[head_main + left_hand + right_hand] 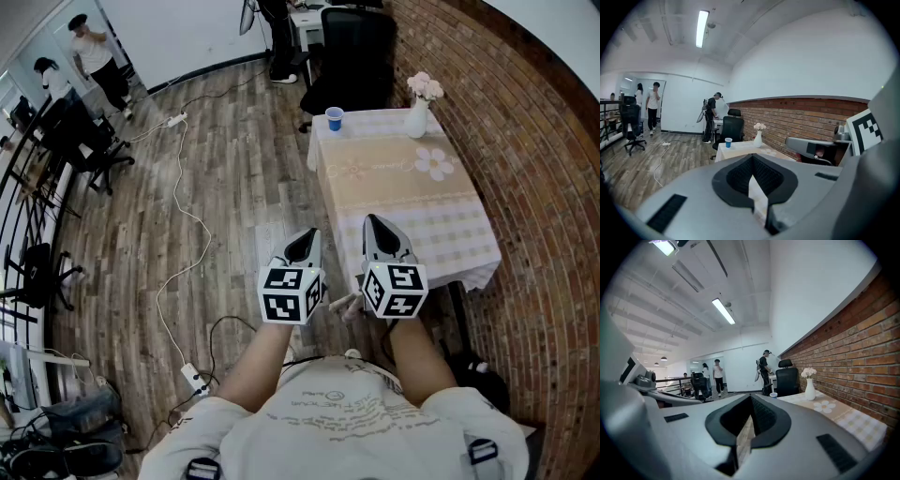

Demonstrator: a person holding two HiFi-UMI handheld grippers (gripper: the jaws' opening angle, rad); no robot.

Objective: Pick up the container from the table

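Observation:
A small blue cup [335, 118] stands at the far left corner of a table with a checked cloth [403, 202]. The cup also shows small and distant in the left gripper view [728, 142] and the right gripper view [774, 394]. I hold both grippers side by side in front of the table's near end, well short of the cup. My left gripper [309, 234] hangs over the floor just left of the table, its jaws together and empty [751, 158]. My right gripper [377, 223] is over the near table edge, also shut on nothing [751, 398].
A white vase with flowers [417, 114] stands at the table's far right corner. A black office chair [352, 52] sits behind the table. A brick wall [534, 150] runs along the right. A white cable [192, 220] lies on the wooden floor; people [94, 56] stand far off.

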